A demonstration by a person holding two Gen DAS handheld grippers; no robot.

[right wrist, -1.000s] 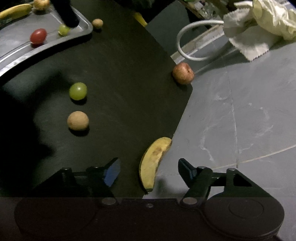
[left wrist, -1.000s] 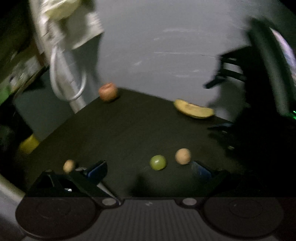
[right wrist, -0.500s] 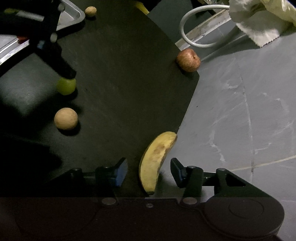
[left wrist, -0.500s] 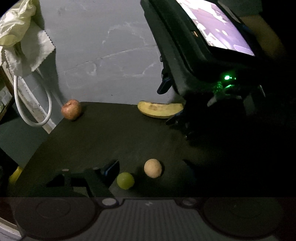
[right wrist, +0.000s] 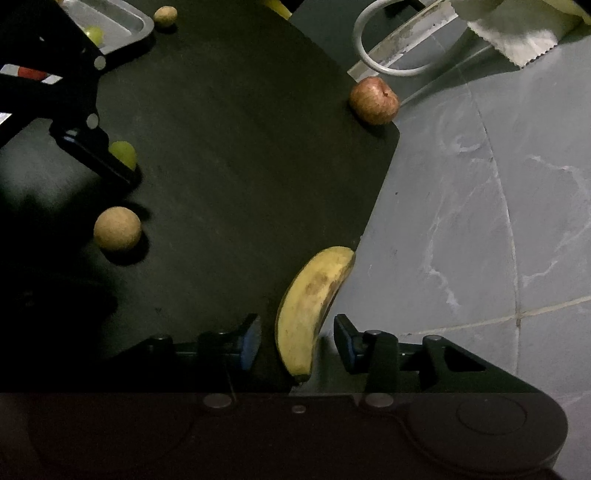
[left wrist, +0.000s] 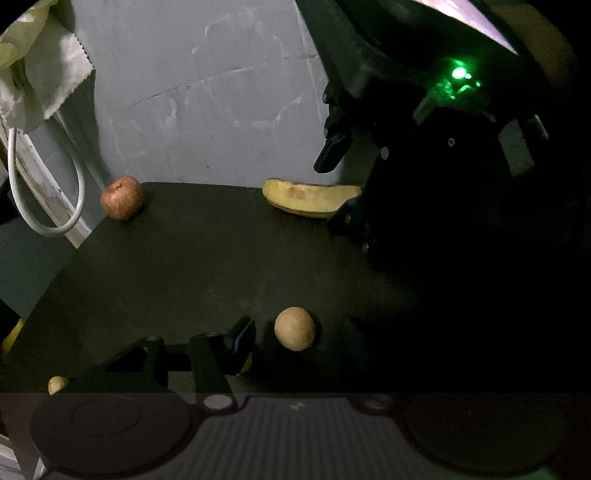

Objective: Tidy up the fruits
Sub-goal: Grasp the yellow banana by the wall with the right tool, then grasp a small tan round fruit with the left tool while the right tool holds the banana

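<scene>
Two hand-held grippers work the dark bench [right wrist: 229,177] at once, and the right hand-held gripper [right wrist: 297,341] is the one lined up for a grasp. The banana [right wrist: 312,306] lies at the bench's right edge, its near end between that gripper's two blue-padded fingers [right wrist: 248,341]. Its long axis runs roughly away from the camera, curving to the far right, so the fingers straddle it across its width. The jaws stand apart, with a gap on each side of the fruit; closing should pinch it crosswise near the stem end.

The left hand-held gripper [left wrist: 295,336] sits well apart from the banana, over the near left of the bench. Its jaws are spread wide, and only its left finger [left wrist: 240,341] shows clearly. The tan round fruit [left wrist: 294,328] lies between its fingers, while the green grape [right wrist: 123,153] touches the outside of the left finger. A red apple [right wrist: 373,100] rests at the far corner, and a metal tray [right wrist: 122,22] holding some fruit stands at far left.
</scene>
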